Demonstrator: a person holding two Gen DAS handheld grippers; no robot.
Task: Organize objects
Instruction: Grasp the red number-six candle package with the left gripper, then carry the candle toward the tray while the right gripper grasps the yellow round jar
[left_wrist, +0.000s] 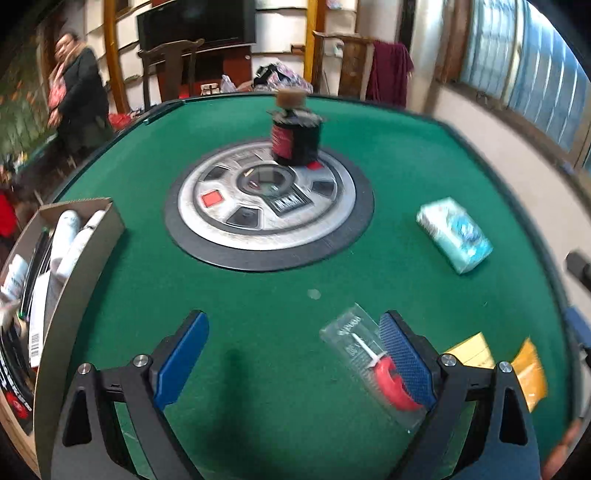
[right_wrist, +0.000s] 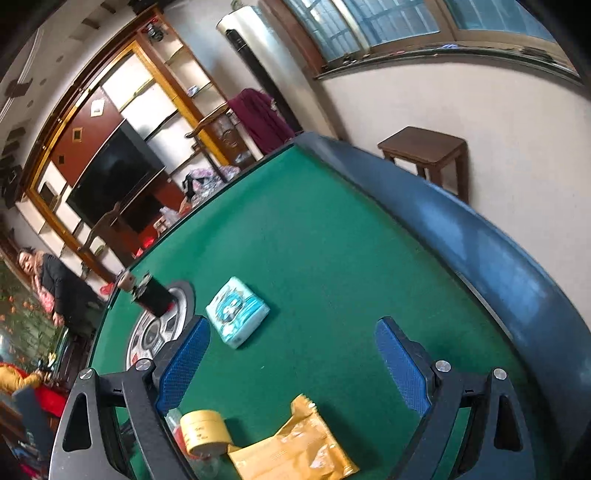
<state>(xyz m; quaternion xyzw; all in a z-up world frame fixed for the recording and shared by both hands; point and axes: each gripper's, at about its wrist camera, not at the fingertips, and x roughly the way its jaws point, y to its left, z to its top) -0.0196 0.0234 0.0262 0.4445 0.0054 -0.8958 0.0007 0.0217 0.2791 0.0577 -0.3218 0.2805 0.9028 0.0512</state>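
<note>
Left wrist view: the left gripper (left_wrist: 295, 354) hovers over the green table (left_wrist: 258, 295) with its blue jaws spread wide and nothing between them. A clear packet (left_wrist: 365, 354) holding a red-handled tool lies on the felt, partly under the right-hand jaw. A cardboard box (left_wrist: 85, 266) at the table's left edge holds white tubes and printed items. A dark jar (left_wrist: 295, 138) with a cork lid stands upright on the far side of the round centre console (left_wrist: 269, 214). A tissue pack (left_wrist: 454, 234) lies to the right, well apart from the console.

Right wrist view: the right gripper (right_wrist: 293, 360) is also wide open and empty. Near its base lie a yellow tape roll (right_wrist: 203, 430) and, just beside it, an orange pouch (right_wrist: 295, 446). The tissue pack (right_wrist: 237, 312) lies ahead, near the left-hand jaw.
</note>
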